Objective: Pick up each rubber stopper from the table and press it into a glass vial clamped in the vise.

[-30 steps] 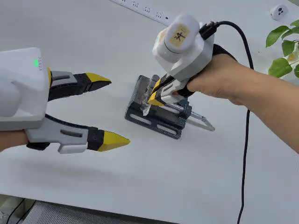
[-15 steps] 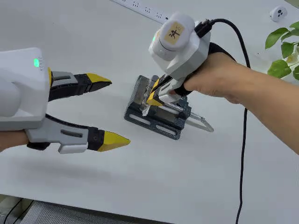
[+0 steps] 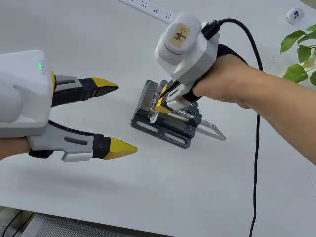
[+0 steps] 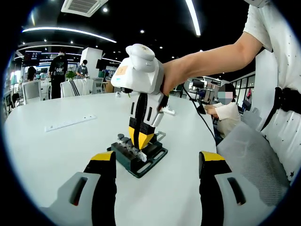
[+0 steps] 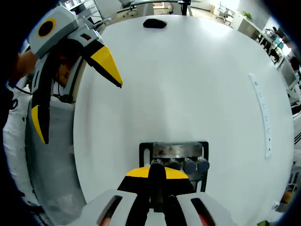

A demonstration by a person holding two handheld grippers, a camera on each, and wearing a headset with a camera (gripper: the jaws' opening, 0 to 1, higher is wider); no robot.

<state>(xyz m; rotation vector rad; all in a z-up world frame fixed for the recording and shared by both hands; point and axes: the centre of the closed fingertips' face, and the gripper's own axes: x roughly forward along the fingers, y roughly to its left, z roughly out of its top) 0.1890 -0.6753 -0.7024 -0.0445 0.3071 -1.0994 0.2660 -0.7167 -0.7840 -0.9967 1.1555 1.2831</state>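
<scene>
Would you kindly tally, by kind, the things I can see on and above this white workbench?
Grippers: 2 (left gripper, right gripper)
Vise: 1
Vials in the vise: 4
Power strip: 1
Plant: 1
Total: 9

right gripper (image 4: 140, 141) tip-down on the vise (image 4: 151, 157)

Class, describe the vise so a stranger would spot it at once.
On the white table, look below the right gripper. The vise is the dark metal block there, alone in clamping a row of vials, its screw handle jutting out.
</scene>
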